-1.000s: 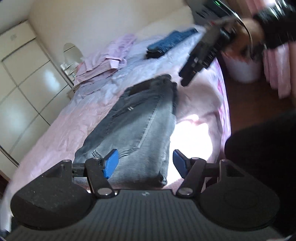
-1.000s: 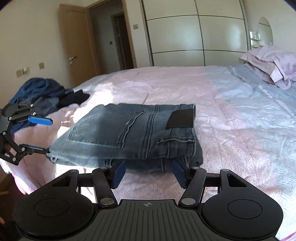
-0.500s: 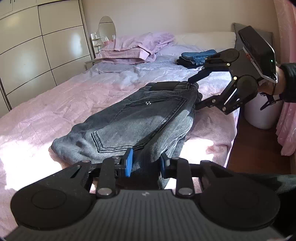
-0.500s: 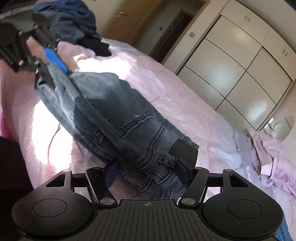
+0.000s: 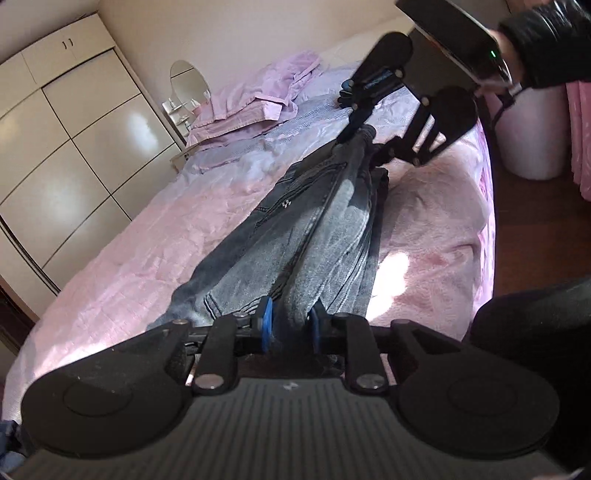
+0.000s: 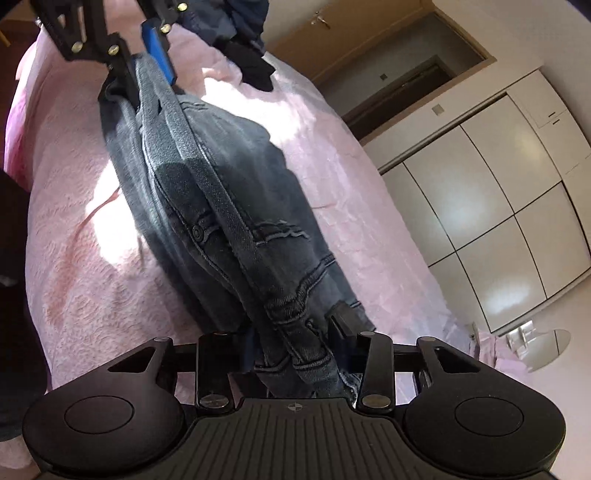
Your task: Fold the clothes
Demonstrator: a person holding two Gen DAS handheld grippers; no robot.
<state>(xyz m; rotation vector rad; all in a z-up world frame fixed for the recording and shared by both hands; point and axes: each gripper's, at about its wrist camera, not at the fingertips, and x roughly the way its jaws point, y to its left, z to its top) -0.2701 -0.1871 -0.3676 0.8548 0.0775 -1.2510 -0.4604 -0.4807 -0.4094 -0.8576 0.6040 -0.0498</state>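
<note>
Folded blue-grey jeans [image 5: 325, 229] hang stretched between both grippers above the pink bed [image 5: 155, 251]. My left gripper [image 5: 289, 322] is shut on the near end of the jeans, its blue pads pinching the denim. In the left wrist view the right gripper [image 5: 364, 138] grips the far waistband end, held by a hand in a black sleeve [image 5: 546, 40]. In the right wrist view the jeans [image 6: 229, 206] run from my right gripper [image 6: 299, 354], shut on the waistband, up to the left gripper [image 6: 146, 70] at the top left.
Pink pillows [image 5: 258, 99] and a small dark folded stack [image 5: 347, 94] lie at the head of the bed. White wardrobe doors [image 5: 70, 147] line the far side. A heap of dark clothes [image 6: 236, 26] sits near the bed's foot, with a white bin [image 5: 532, 136] on the floor.
Both grippers closed on opposite ends of the jeans and lifted them off the bed, so the denim now hangs taut between them instead of lying flat.
</note>
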